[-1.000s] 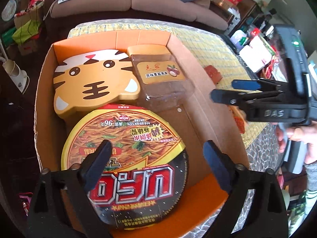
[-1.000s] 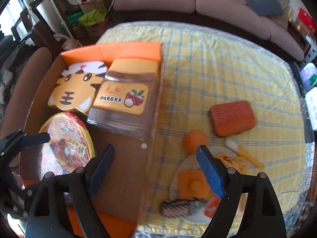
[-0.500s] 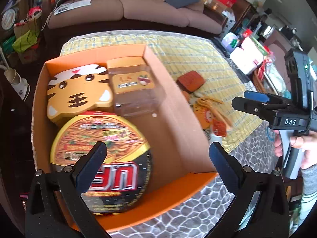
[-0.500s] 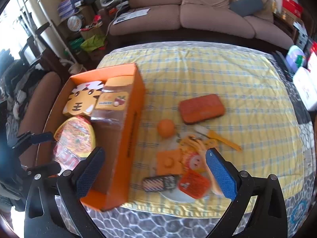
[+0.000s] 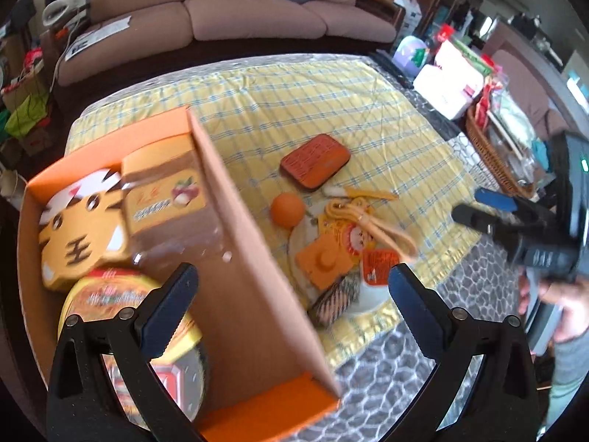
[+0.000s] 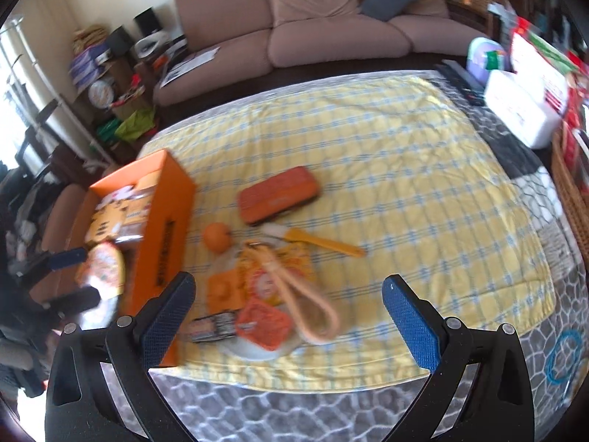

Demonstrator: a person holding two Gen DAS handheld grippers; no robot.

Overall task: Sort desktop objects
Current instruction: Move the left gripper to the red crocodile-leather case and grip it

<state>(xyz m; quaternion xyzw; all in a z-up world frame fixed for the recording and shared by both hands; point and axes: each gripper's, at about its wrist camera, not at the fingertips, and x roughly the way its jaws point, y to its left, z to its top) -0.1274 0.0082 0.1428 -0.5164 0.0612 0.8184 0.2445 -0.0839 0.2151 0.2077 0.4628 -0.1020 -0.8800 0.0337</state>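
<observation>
An orange cardboard box (image 5: 254, 294) (image 6: 167, 232) stands at the table's left. It holds a tiger-face box (image 5: 81, 228), a clear snack pack (image 5: 165, 199) and a noodle bowl (image 5: 147, 335). To its right lie an orange case (image 5: 314, 160) (image 6: 276, 195), an orange ball (image 5: 287, 210) (image 6: 217, 236) and a white plate (image 6: 257, 350) piled with small orange packets and a cord loop. My left gripper (image 5: 291, 291) is open and empty above the box's near end. My right gripper (image 6: 287, 302) is open and empty above the plate.
A yellow checked cloth (image 6: 405, 169) covers the table. A yellow spatula (image 6: 324, 243) lies by the plate. A wicker basket (image 5: 489, 158) and white boxes (image 6: 522, 110) crowd the right edge. A sofa (image 6: 313, 29) stands behind.
Both grippers have pulled back and up from the box, so the whole table now shows. Both stay open and empty. The objects have not moved.
</observation>
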